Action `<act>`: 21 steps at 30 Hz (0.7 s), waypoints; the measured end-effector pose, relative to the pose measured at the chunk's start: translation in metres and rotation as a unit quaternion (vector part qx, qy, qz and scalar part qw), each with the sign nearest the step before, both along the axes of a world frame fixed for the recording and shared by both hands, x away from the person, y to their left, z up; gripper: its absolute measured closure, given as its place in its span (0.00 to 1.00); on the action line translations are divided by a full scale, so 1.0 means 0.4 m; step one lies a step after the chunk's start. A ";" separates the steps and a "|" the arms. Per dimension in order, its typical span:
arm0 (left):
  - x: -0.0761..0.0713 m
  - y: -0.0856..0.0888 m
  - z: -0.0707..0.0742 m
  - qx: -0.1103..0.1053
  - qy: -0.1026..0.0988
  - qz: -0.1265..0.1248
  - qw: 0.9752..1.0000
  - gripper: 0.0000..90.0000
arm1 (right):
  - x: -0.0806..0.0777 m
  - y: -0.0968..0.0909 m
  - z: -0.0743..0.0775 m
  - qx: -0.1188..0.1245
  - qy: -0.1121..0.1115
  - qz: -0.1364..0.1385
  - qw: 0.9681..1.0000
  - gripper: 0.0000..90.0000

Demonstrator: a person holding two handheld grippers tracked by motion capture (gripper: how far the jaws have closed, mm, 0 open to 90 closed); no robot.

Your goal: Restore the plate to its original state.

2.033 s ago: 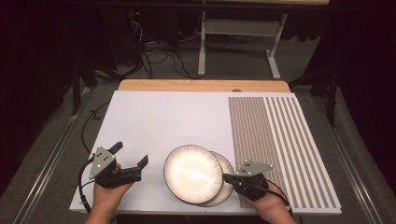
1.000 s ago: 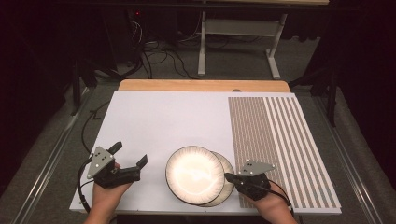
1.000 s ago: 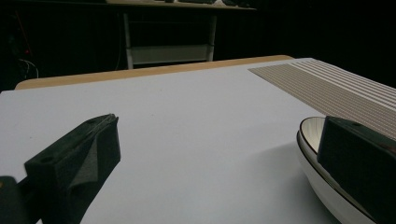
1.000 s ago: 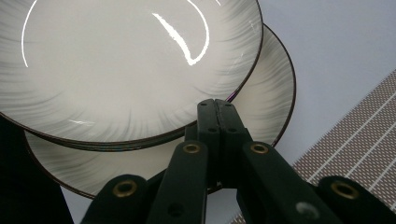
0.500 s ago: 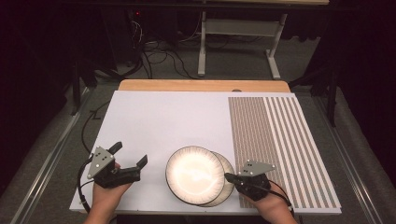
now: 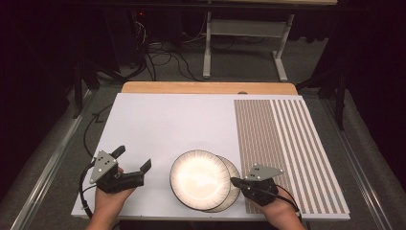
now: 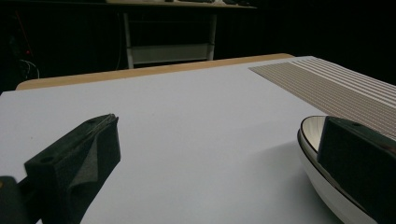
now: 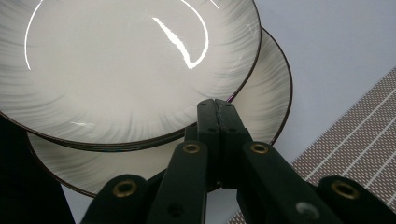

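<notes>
Plates shifted slightly right since two seconds ago; both hands unchanged.

Upper plate [image 6: 200,179] lies stacked off-centre on the lower plate [image 6: 233,190], near the front edge of the white table top [image 6: 167,120]; the lower plate projects to the right and front. Right gripper [image 6: 235,181] has its jaws pressed together, tips at the right rim of the stack; in the right gripper view [image 8: 215,105] the tips appear to sit over the lower plate just under the upper plate's rim, though contact cannot be confirmed. Left gripper [image 6: 132,158] rests left of the plates, apart from them, jaws spread wide with nothing between. Striped mat [image 6: 287,153] covers the table's right section, just beside the right gripper.
</notes>
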State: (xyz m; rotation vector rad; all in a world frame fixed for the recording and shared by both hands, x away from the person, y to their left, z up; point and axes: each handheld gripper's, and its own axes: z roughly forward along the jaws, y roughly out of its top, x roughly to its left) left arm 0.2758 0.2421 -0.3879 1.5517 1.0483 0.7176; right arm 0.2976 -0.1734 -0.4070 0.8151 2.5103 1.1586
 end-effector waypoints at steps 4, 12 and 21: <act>0.000 0.001 0.000 0.000 0.000 0.000 1.000 0.00 | 0.001 -0.003 0.001 0.001 -0.004 -0.001 1.000 1.00; 0.001 -0.001 -0.001 0.003 0.001 -0.001 1.000 0.00 | 0.002 -0.013 0.007 0.007 -0.005 -0.008 1.000 1.00; 0.002 -0.005 -0.003 0.007 0.005 -0.003 1.000 0.00 | 0.011 -0.056 0.029 0.027 -0.024 -0.040 0.999 0.93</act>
